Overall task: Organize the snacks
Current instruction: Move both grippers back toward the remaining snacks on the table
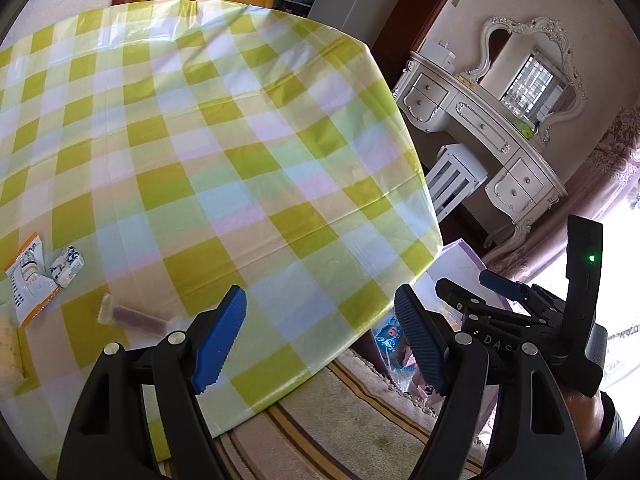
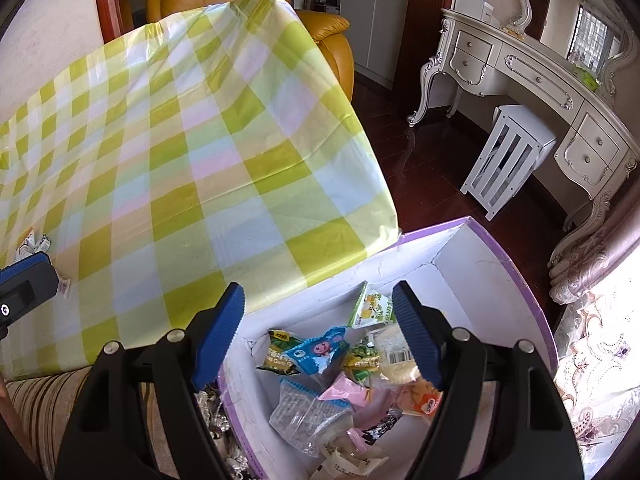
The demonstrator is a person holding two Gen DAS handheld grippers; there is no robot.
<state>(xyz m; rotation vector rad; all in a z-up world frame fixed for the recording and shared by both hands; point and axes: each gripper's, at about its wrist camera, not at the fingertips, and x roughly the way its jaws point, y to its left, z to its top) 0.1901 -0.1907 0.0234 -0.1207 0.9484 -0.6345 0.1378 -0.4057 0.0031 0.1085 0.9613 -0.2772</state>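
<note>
**A:** Over at the table's left edge, what is waiting on the green-and-white checked plastic tablecloth [image 1: 224, 128]?

**B:** A white-and-orange flat foil sachet [image 1: 27, 280] is lying there, with a small crumpled white-and-blue wrapper [image 1: 68, 266] just beside it. Nearer us, a long brown bar in a clear wrapper [image 1: 134, 317] is resting flat, close to the left gripper [image 1: 320, 340].

**A:** Is that gripper holding anything?

**B:** No. Its blue ribbed fingers [image 1: 218, 338] are standing spread, with only cloth and floor showing between them.

**A:** How will the bar handle?

**B:** I'm judging it light and fairly stiff, though the film is probably slippery. Pinching it across the middle of its narrow width looks safest; the crimped ends would likely just fold.

**A:** And farther right?

**B:** The right gripper [image 2: 320, 336] is hanging over the white cardboard box with purple trim [image 2: 496, 248], which is sitting below the table edge. Its jaws are also spread and empty. Inside, a blue cartoon-printed packet [image 2: 320, 354], a green-and-white lemon carton [image 2: 370, 306] and other soft packets are piling up loosely.
</note>
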